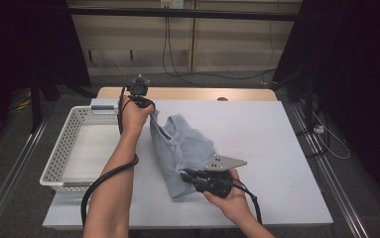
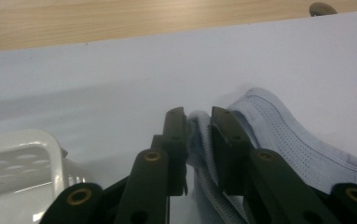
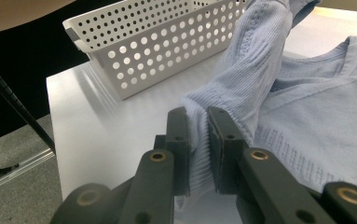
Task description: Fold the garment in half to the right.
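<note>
On the counter (image 1: 257,148), just right of the white perforated basket (image 1: 73,148), a pale blue knitted garment (image 1: 182,148) lies partly lifted and bunched; part of it rests on the surface, while two edges are raised by the grippers. At the far side, the left gripper (image 1: 150,110) has a ribbed hem between its fingers (image 2: 175,133); the gap looks narrow with the fabric in it, though the cloth seems loosely held on one side, and whether both pads truly press I judge likely rather than certain. Nearer the person, the right gripper (image 1: 185,174) is clamped on another ribbed edge; in the right gripper view its fingers (image 3: 178,135) pinch the knit firmly, the fabric folding over them. The basket stands empty, its floor bare. By my reading the work is at an early-to-middle stage: the garment has been picked up at two points and is stretched between the hands; still to do, apparently, is folding or gathering it and getting it into the basket, none of which is done yet.
</note>
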`<move>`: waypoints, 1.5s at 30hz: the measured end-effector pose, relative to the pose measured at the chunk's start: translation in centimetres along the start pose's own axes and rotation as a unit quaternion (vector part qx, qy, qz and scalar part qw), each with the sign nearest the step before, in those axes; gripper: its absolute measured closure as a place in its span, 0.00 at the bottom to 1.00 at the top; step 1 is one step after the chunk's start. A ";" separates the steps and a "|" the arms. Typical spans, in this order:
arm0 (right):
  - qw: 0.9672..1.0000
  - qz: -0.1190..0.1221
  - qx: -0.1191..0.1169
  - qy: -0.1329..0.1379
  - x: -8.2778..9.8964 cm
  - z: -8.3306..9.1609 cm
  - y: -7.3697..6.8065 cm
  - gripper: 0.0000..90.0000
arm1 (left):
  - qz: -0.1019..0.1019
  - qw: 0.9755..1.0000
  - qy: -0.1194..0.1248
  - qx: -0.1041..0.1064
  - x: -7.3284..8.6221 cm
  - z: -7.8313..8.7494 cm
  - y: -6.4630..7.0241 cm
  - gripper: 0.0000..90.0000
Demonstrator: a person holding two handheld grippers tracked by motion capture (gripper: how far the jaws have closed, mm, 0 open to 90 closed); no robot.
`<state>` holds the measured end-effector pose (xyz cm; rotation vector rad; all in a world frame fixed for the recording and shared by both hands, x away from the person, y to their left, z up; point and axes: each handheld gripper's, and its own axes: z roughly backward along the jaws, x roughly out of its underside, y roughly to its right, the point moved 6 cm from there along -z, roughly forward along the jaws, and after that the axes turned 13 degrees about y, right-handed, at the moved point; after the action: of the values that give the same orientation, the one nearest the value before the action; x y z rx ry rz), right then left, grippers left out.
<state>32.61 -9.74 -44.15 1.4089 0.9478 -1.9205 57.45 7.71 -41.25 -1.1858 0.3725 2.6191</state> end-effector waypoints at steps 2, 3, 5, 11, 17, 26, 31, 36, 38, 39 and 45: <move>1.000 0.000 0.002 0.000 0.0 0.1 0.0 0.89 | -0.001 1.000 -0.001 0.000 0.0 -0.1 0.1 0.85; 1.000 0.001 0.002 0.000 0.0 0.2 0.0 0.89 | -0.001 1.000 0.000 -0.001 -0.1 -0.1 0.1 0.85; 1.000 0.000 0.005 0.000 0.0 0.4 0.2 0.89 | -0.004 1.000 0.002 -0.001 -0.1 -0.2 0.2 0.84; 1.000 0.001 0.011 0.000 0.0 0.8 0.4 0.89 | -0.007 1.000 0.004 0.002 -0.4 -0.4 0.9 0.84; 1.000 0.001 0.012 0.000 0.0 1.0 0.5 0.89 | -0.008 1.000 0.005 0.002 -0.4 -0.4 1.1 0.84; 1.000 0.001 0.015 -0.005 0.3 1.1 0.7 0.89 | -0.002 1.000 0.006 0.004 -0.3 -0.4 0.9 0.84; 1.000 0.001 0.017 -0.004 0.2 1.2 0.7 0.89 | -0.003 1.000 0.008 0.005 -0.4 -0.4 1.0 0.85; 1.000 0.004 0.021 -0.006 0.2 1.4 0.8 0.89 | -0.006 1.000 0.009 0.007 -0.6 -0.4 1.2 0.85; 1.000 0.008 0.023 -0.008 0.3 1.5 0.9 0.89 | -0.007 1.000 0.008 0.008 -0.6 -0.4 1.4 0.85; 1.000 0.009 0.024 -0.009 0.3 1.6 0.9 0.89 | -0.007 1.000 0.009 0.007 -0.7 -0.4 1.4 0.85; 0.999 0.017 0.034 -0.010 0.0 2.1 1.3 0.89 | -0.007 1.000 0.008 0.010 -0.6 -0.7 1.6 0.83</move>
<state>32.41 -12.22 -44.04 1.4325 0.8521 -1.9540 57.81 5.96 -41.00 -1.2000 0.3906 2.5898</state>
